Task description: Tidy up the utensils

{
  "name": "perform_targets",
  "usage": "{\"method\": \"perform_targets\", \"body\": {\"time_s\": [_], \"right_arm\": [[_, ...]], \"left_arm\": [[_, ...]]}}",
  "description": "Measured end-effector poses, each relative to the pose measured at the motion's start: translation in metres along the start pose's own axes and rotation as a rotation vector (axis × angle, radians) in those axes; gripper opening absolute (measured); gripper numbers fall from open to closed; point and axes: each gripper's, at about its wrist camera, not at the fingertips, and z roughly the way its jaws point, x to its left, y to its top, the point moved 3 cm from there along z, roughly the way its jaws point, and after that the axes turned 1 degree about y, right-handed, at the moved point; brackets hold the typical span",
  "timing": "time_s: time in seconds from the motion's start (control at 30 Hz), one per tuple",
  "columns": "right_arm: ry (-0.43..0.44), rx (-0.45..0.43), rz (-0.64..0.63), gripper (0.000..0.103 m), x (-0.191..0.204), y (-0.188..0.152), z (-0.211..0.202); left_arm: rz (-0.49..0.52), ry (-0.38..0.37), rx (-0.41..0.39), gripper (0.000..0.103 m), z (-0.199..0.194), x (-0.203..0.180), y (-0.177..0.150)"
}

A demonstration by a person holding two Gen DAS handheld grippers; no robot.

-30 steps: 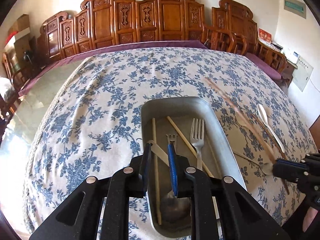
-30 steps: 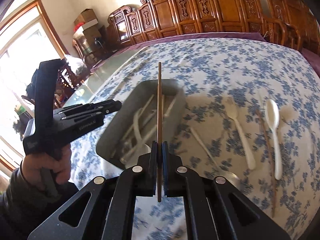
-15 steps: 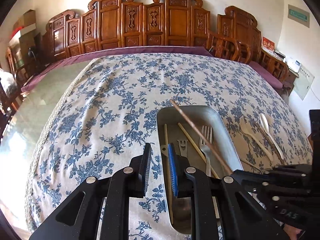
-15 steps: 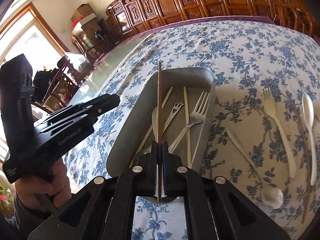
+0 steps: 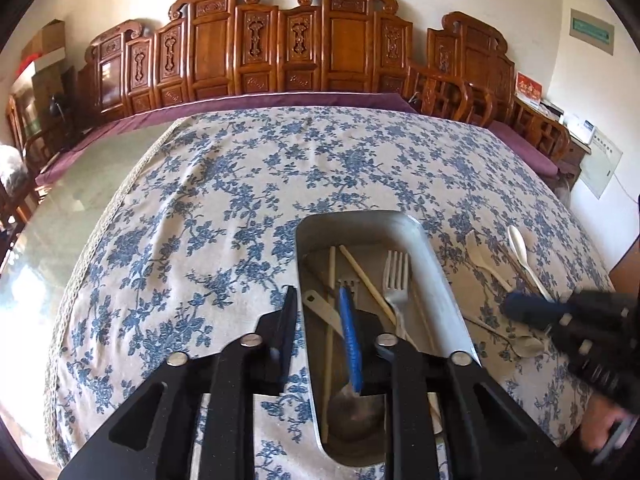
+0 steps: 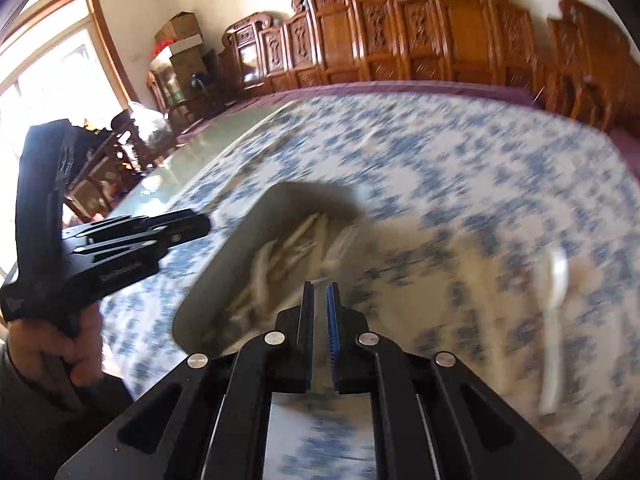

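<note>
Left wrist view
- Left gripper [image 5: 318, 300]: jaws were opening, gripping nothing; the near left rim of the metal tray [image 5: 440, 276] lay between the fingers, unpressed.
- Collected utensils: a metal fork [image 5: 396, 280], pale chopsticks [image 5: 362, 272] and a small slotted handle lay lengthwise in the tray.
- Loose utensils: a white plastic spoon [image 5: 520, 248] and a pale plastic fork [image 5: 482, 258] lay on the floral tablecloth [image 5: 200, 240], right of the tray and apart from it.
- Handling, judged: the plastic pieces were probably light, thin and slightly flexible, and lay flat on soft cloth. Grip the handle mid-length, across its width. The chopsticks were stiff and liable to roll.
- Right gripper [image 5: 516, 306]: its tip hung over the loose utensils; the jaw gap could not be read here.
- Obscured: the gripper body covered the tray's near end, and a spoon bowl there was only partly visible. Any dark chopstick beside the white spoon was hard to make out.

Right wrist view
- Right gripper [image 6: 320, 292]: jaws stood at a narrow slit, with nothing between them.
- Tray [image 6: 224, 280]: lay ahead and left; its contents were smeared by motion blur.
- White spoon [image 6: 556, 280]: showed as a blurred streak on the right.
- Left gripper [image 6: 200, 224]: a hand [image 6: 68, 352] held it beside the tray.
</note>
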Motion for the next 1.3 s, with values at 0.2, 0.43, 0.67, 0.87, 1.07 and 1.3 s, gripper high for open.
{"method": "perform_targets", "body": {"time_s": [0.2,0.43,0.67,0.87,1.07,1.3], "right_arm": [[-0.149,0.010,-0.078,0.010,-0.048,-0.007,-0.019],[-0.149,0.064,-0.084,0.021,-0.064,-0.031,-0.009],[-0.140,0.164,-0.132,0.021,-0.056,-0.054,0.014],[-0.163,0.185,-0.137,0.033,-0.058,-0.065,0.014],[-0.168,0.200,-0.132,0.045,-0.062,-0.073,0.010],[-0.171,0.210,-0.158,0.040,-0.062,-0.082,0.015]], "left_arm": [[0.012,-0.028,-0.003,0.040,0.000,-0.018,0.000],[0.047,-0.049,-0.001,0.048,0.002,-0.039,-0.003],[0.066,-0.057,0.007,0.049,0.004,-0.050,-0.006],[0.074,-0.070,0.008,0.049,0.004,-0.055,-0.007],[0.091,-0.081,0.010,0.049,0.004,-0.065,-0.010],[0.105,-0.084,0.010,0.049,0.004,-0.074,-0.012]]}}
